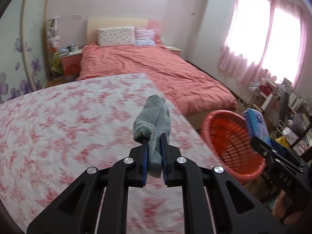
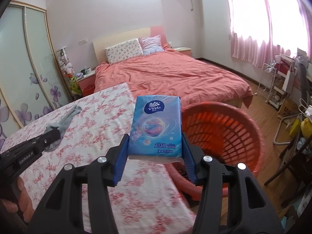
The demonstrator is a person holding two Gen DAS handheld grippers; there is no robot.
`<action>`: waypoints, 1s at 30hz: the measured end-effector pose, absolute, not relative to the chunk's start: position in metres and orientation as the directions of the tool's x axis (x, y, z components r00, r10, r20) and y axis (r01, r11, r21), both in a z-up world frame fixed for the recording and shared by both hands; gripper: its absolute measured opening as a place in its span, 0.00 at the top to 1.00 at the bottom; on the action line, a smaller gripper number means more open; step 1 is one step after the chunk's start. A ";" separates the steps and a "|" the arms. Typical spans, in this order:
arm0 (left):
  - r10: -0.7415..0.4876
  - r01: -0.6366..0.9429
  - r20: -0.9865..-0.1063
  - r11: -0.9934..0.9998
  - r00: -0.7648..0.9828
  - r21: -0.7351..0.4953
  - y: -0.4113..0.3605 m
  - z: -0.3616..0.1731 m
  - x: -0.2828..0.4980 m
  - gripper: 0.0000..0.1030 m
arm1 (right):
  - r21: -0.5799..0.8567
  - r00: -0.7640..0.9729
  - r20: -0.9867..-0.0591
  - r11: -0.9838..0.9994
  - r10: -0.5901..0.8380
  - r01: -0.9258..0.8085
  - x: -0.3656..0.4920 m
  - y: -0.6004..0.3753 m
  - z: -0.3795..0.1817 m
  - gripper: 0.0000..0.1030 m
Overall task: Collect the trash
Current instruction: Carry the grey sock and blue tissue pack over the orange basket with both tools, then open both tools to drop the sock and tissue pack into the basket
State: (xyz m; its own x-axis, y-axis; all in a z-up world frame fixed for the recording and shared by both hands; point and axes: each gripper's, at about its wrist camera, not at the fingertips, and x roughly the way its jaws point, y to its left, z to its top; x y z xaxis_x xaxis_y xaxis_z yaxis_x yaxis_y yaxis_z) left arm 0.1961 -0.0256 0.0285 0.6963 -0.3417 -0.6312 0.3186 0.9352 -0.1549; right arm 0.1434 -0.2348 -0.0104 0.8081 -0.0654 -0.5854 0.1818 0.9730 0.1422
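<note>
My left gripper (image 1: 154, 142) is shut on a grey sock (image 1: 154, 120) and holds it above the floral tablecloth (image 1: 58, 126). The sock also shows in the right wrist view (image 2: 64, 122), clamped in the left gripper (image 2: 53, 136). My right gripper (image 2: 155, 146) is shut on a blue Vinda tissue pack (image 2: 156, 126), held at the table's right edge beside the red basket (image 2: 224, 134). In the left wrist view the tissue pack (image 1: 257, 124) hangs over the far rim of the red basket (image 1: 230, 138), with the right gripper (image 1: 259, 146) below it.
The red basket stands on the floor to the right of the table. A bed with a salmon cover (image 1: 165, 72) lies behind. Shelves, a chair and clutter (image 2: 288, 89) fill the right side under the pink curtains. A wardrobe with purple flowers (image 2: 29, 68) is on the left.
</note>
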 end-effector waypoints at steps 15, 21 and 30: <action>-0.492 0.480 -0.621 0.853 0.611 -0.203 -0.119 0.022 0.182 0.89 | 0.152 0.816 -0.551 0.941 -0.174 0.304 0.115 -0.305 -0.014 0.51; -0.530 0.519 -0.622 0.825 0.577 -0.221 -0.147 0.017 0.181 0.89 | 0.157 0.816 -0.541 0.929 -0.203 0.335 0.109 -0.327 -0.017 0.51; -0.560 0.558 -0.634 0.796 0.533 -0.234 -0.181 0.005 0.182 0.89 | 0.181 0.806 -0.552 0.914 -0.212 0.364 0.114 -0.356 -0.031 0.51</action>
State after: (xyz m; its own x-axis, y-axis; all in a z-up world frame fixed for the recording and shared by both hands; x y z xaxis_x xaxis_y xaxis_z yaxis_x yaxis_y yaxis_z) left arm 0.1823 -0.1811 0.0049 0.5327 -0.5603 -0.6342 0.5582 0.7959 -0.2344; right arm 0.1135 -0.3559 -0.0306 0.8062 -0.2117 -0.5524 0.3639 0.9137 0.1809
